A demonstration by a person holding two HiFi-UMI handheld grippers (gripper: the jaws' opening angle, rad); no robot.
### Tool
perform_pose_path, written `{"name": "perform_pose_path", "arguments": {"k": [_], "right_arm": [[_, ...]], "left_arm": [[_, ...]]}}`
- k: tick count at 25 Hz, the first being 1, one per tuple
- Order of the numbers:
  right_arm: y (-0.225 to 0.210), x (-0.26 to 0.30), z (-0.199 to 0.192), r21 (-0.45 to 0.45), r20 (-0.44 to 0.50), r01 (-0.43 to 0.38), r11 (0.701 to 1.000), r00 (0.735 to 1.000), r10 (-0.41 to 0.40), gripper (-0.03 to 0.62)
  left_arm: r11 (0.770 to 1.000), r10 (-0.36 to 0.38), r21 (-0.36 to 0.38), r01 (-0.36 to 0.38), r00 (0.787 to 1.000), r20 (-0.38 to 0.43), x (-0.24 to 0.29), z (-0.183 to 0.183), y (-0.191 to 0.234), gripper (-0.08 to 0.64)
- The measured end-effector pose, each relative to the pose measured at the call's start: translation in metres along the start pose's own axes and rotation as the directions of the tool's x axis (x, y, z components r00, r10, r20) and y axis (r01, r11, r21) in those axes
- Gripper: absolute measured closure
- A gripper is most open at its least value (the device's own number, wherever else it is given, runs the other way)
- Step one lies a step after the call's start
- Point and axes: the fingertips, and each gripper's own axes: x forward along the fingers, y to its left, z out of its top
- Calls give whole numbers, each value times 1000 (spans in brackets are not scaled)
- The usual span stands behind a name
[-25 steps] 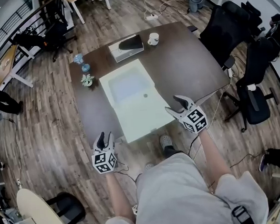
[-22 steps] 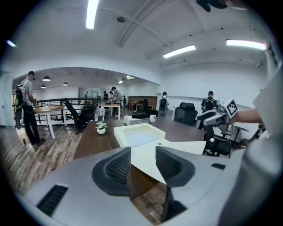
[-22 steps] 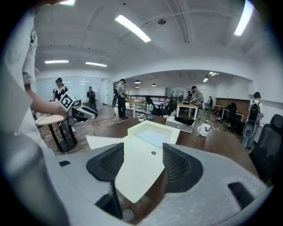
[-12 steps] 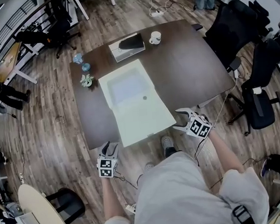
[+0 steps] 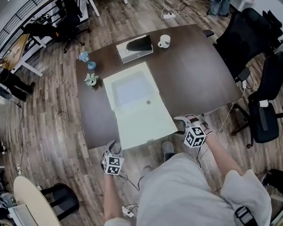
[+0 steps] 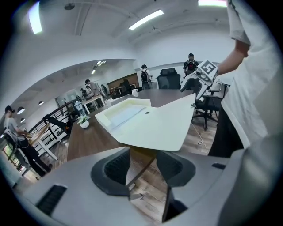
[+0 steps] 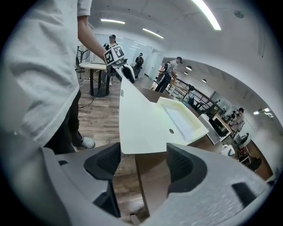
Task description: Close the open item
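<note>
One open box (image 5: 133, 94), one mug (image 5: 164, 41), one plant (image 5: 91, 80) — two tools (image 5: 114, 147) (image 5: 180, 124)

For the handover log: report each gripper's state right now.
Left gripper: open, jaws have just been opening, nothing between them.
Right gripper: open wide, jaws have just been opening, nothing between them.

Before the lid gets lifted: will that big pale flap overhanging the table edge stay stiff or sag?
Probably stiff: the lid juts past the table edge flat, without drooping. Likely light for its size, being thin and broad. It looks joined to the tray, so it should swing, not slide.
</note>
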Motion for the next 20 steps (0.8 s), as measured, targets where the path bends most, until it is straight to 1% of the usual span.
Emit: {"name": "perform_pose_path", "arguments": {"k": [3, 5, 8, 11, 14, 17, 20], "right_arm": [[-8, 3, 4, -11, 31, -3, 1000, 1000, 3, 288], [-17, 2, 8, -14, 61, -4, 1000, 998, 5, 319], [-31, -1, 13, -3, 111, 0, 1000, 994, 0, 360], [-46, -5, 19, 31, 169, 7, 1000, 985, -12, 420], [-65, -11, 28, 111, 236, 30, 993, 970, -55, 492], [-79, -16, 27, 163, 270, 35, 986, 959, -79, 505], [-88, -23, 23, 193, 288, 28, 981, 954, -84, 509]], "left_arm": [[1000, -1, 30, 1, 1000, -7, 4, 7, -5, 383], [999, 10, 49, -10, 1000, 0, 5, 16, -6, 383], [998, 28, 48, -29, 999, 29, 6, 35, -9, 383], [1000, 17, 17, -19, 998, 61, 11, 49, -12, 392], [1000, 23, -14, -22, 995, 92, 12, 59, -13, 427], [999, 28, -37, -24, 994, 108, 13, 68, -15, 443], [997, 2, -72, 6, 994, 112, 13, 75, -21, 451]]}}
